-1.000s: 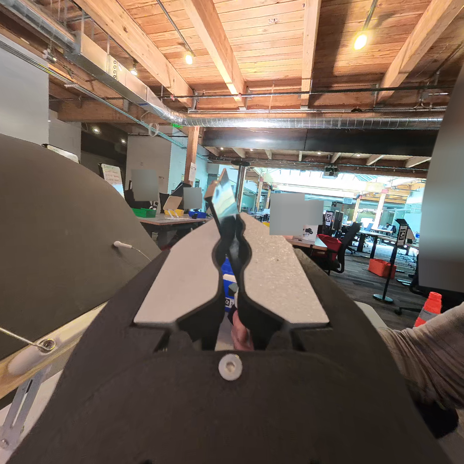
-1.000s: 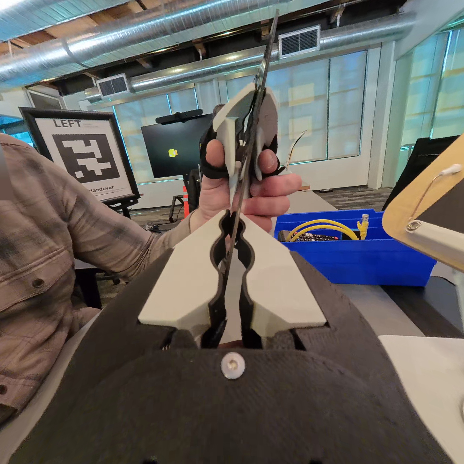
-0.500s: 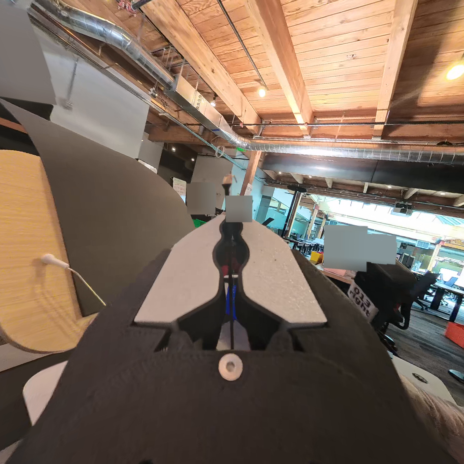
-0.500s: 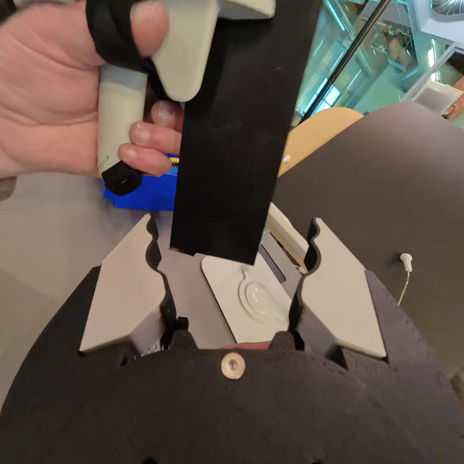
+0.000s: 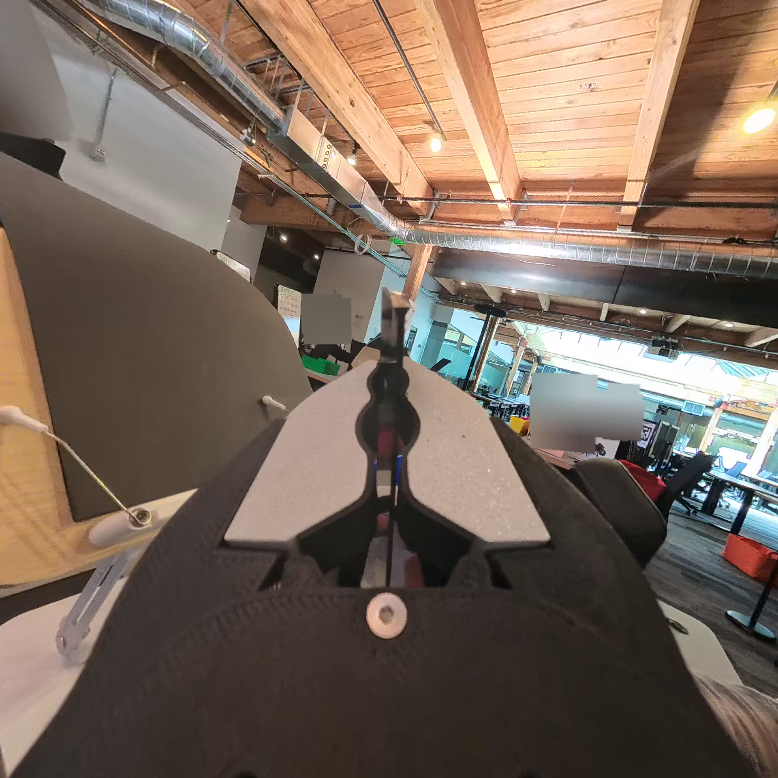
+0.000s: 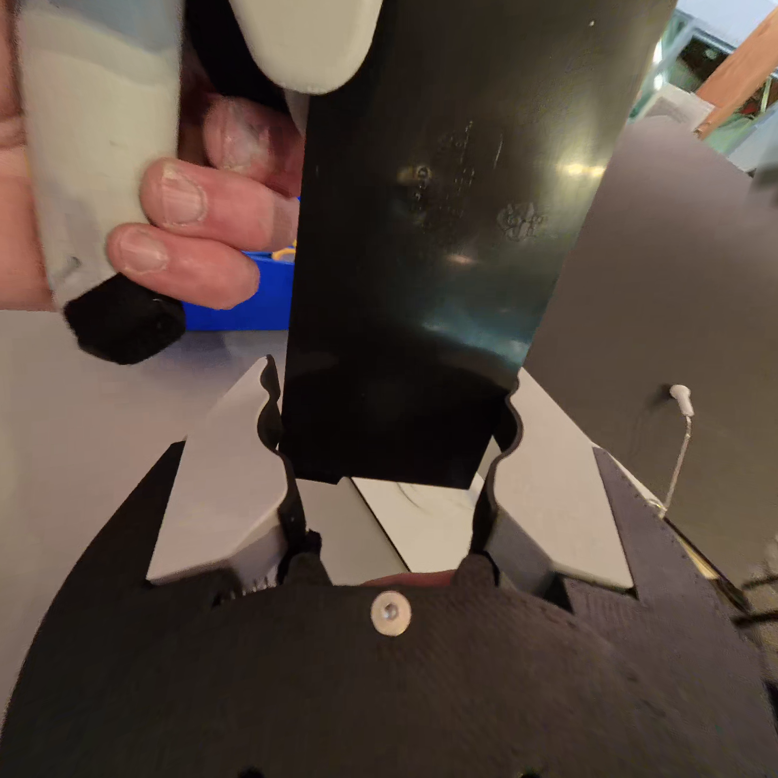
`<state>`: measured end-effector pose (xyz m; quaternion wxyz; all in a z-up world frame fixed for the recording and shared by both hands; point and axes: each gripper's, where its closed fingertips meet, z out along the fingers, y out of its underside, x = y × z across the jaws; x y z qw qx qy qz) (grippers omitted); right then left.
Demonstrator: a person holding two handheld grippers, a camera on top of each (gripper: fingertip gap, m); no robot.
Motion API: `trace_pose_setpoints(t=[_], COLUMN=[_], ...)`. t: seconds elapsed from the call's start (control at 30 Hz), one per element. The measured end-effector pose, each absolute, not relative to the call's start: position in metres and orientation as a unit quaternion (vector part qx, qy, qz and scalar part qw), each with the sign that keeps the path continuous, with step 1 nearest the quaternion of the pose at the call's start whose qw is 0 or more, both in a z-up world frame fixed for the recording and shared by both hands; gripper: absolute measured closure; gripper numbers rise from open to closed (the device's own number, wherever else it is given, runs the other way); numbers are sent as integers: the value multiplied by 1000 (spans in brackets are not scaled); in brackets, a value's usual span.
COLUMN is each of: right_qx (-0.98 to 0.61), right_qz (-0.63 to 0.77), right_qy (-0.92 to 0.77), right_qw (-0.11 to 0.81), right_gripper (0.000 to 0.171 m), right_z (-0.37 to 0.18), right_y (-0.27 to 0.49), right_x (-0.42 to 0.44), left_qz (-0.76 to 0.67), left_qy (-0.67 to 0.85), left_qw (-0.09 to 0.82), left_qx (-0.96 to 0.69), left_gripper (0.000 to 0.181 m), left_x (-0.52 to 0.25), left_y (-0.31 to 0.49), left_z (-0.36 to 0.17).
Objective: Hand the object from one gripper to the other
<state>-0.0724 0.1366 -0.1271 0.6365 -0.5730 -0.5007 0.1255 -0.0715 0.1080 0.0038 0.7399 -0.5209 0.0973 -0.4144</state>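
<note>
Between open right tongs (image 6: 389, 425) — black flat object's (image 6: 425, 235) end.

In the right wrist view, the flat plate (image 6: 433, 252) hangs at twelve o'clock, its lower edge between the right gripper's (image 6: 389, 425) spread fingers. A hand (image 6: 185, 235) sits at ten o'clock, a bin (image 6: 252, 303) behind it.

We see a pale grey table (image 6: 139, 404) under the held tools. On it, toward its far edge, a blue bin (image 6: 257, 303) sits. A white flat sheet (image 6: 425, 530) lies on the table nearer us, partly hidden.
</note>
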Motion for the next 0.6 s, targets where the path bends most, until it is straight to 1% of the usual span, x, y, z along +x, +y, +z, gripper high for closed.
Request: trace_pose_setpoints(t=[0.03, 0.1, 0.13, 0.23, 0.33, 0.43, 0.53, 0.6], right_qx=[-572, -567, -567, -555, -529, -497, -472, -454], right_qz=[141, 196, 221, 316, 394, 454, 493, 498], right_qy=[-499, -499, -492, -492, -516, -538, -559, -573], right_qw=[635, 625, 622, 592, 547, 508, 471, 467], right_gripper=[69, 70, 70, 71, 71, 70, 71, 71], right_z=[-125, -120, -117, -109, -108, -109, -114, -118], right_y=[135, 129, 128, 119, 106, 92, 77, 70], right_x=[-72, -73, -72, -70, -64, -57, -52, -52], left_qz=[-412, -408, -408, -398, -379, -392, -412, -441], left_qy=[102, 117, 128, 150, 185, 216, 243, 260], left_qw=[742, 741, 738, 744, 746, 730, 712, 689], left_qx=[-519, -520, -522, -515, -515, -516, -515, -513], left_gripper=[174, 148, 142, 117, 97, 82, 72, 68], left_x=[-72, -69, -66, -67, -70, -70, -65, -55], left_y=[107, 107, 106, 105, 104, 101, 96, 91], left_z=[5, 7, 8, 12, 16, 16, 14, 11])
